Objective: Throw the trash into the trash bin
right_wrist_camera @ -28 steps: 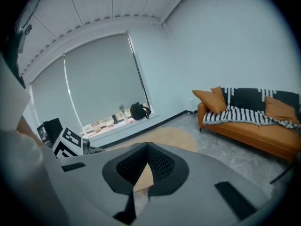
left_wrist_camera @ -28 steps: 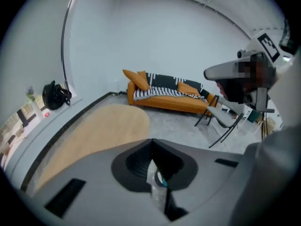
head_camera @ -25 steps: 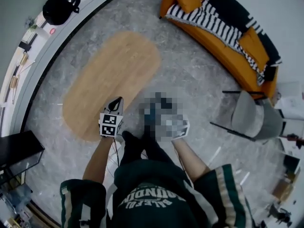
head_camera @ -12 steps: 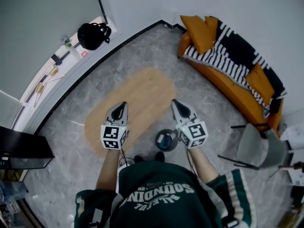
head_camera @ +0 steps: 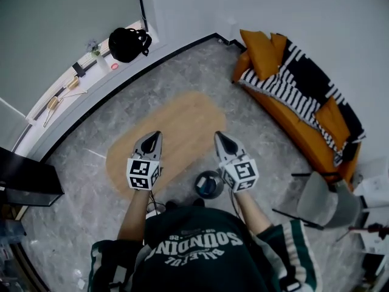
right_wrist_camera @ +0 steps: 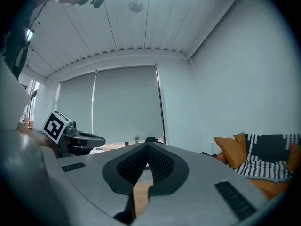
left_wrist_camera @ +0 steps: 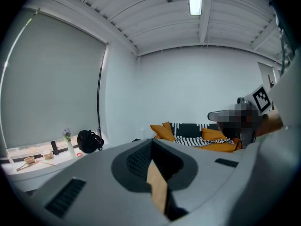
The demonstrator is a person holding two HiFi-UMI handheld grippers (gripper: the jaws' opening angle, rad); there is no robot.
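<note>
The trash bin [head_camera: 208,184], small, round and dark with a bluish inside, stands on the floor just in front of my feet. My left gripper [head_camera: 156,134] and right gripper [head_camera: 217,136] are raised side by side above the oval wooden table [head_camera: 173,126], both pointing forward. The bin lies below and just left of the right gripper's marker cube. In the left gripper view the jaws [left_wrist_camera: 152,141] meet at the tips with nothing between them. The right gripper view shows the same: tips [right_wrist_camera: 147,146] together and empty. I see no trash in any view.
An orange sofa [head_camera: 292,96] with a striped blanket runs along the right wall. A grey chair [head_camera: 325,199] stands at the right. A black bag [head_camera: 127,44] and small items lie on the window ledge at the back left. A dark cabinet [head_camera: 27,178] is at the left.
Both grippers have risen from low near the floor to chest height and now point nearly level. The head view has lifted, bringing the bin and more of the room into sight.
</note>
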